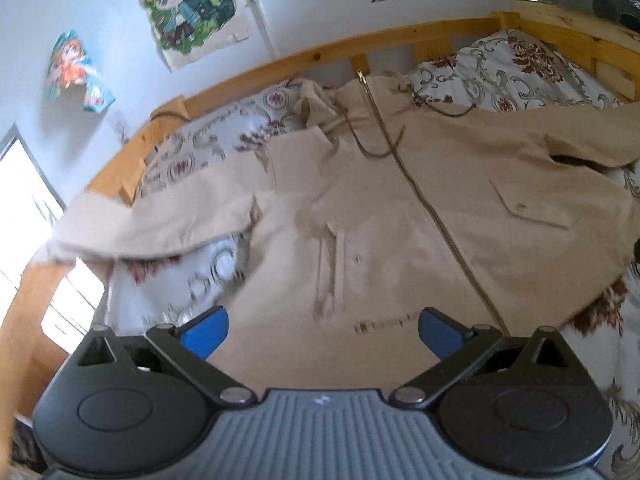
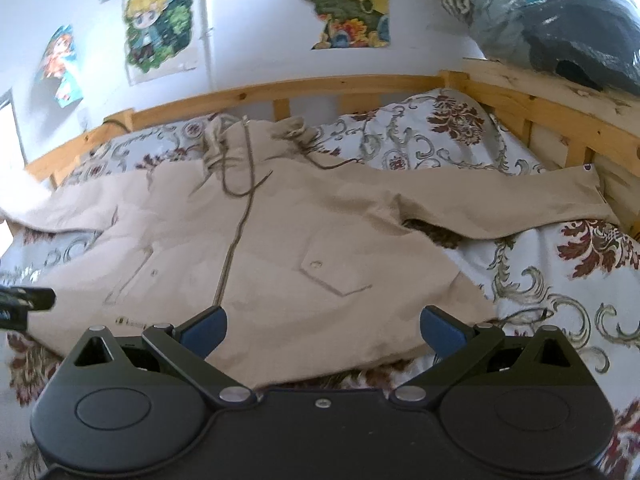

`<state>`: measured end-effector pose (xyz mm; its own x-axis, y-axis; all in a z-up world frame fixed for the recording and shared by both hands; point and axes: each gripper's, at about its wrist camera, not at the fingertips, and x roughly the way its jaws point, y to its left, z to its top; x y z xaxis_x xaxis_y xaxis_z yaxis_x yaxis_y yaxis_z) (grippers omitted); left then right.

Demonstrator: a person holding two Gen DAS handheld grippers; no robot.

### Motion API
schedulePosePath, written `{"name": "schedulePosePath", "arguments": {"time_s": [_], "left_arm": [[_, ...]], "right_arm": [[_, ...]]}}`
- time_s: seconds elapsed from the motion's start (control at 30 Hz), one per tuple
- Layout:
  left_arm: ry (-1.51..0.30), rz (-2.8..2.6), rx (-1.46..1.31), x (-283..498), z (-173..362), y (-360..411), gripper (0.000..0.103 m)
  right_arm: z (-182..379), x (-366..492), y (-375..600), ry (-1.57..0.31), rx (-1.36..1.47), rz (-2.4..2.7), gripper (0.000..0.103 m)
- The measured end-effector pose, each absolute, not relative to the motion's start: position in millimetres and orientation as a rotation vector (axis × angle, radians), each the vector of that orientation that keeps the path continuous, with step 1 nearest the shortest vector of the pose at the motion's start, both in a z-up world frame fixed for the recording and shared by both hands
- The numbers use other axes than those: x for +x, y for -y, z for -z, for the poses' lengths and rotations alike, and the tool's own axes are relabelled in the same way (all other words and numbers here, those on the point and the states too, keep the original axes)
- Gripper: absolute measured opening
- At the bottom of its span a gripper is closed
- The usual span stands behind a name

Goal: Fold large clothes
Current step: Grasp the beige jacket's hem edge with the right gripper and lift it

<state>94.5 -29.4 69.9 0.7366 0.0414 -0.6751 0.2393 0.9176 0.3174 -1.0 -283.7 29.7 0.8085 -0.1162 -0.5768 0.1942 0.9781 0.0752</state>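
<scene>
A large beige zip-up jacket (image 1: 384, 208) lies spread face up on the bed, hood and drawstrings toward the headboard, zipper closed down the middle. It also shows in the right wrist view (image 2: 280, 240) with both sleeves stretched out sideways. My left gripper (image 1: 323, 332) is open and empty above the jacket's bottom hem, left of the zipper. My right gripper (image 2: 323, 332) is open and empty above the hem on the right half, below the chest pocket (image 2: 332, 276). The tip of the left gripper shows at the left edge of the right wrist view (image 2: 24, 300).
The bed has a floral cover (image 2: 540, 292) and a wooden frame (image 2: 320, 84) along the far and right sides. A floral pillow (image 1: 516, 68) lies at the head. Posters hang on the wall (image 1: 192, 8). Bagged bundles (image 2: 560, 20) sit at the upper right. A bright window (image 1: 24, 200) is at left.
</scene>
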Motion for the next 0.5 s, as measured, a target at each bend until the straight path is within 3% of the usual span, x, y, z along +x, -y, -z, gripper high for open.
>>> {"name": "schedulePosePath", "arguments": {"time_s": [0.3,0.5], "left_arm": [[-0.764,0.111,0.488,177.2,-109.7,82.6,0.103],[-0.714,0.273,0.450,238.5,-78.2,133.9,0.103]], "right_arm": [[-52.3,27.8,372.3,-0.484,0.207,0.292,0.102],[-48.5,64.3,458.8,-0.480,0.253,0.498,0.102]]}}
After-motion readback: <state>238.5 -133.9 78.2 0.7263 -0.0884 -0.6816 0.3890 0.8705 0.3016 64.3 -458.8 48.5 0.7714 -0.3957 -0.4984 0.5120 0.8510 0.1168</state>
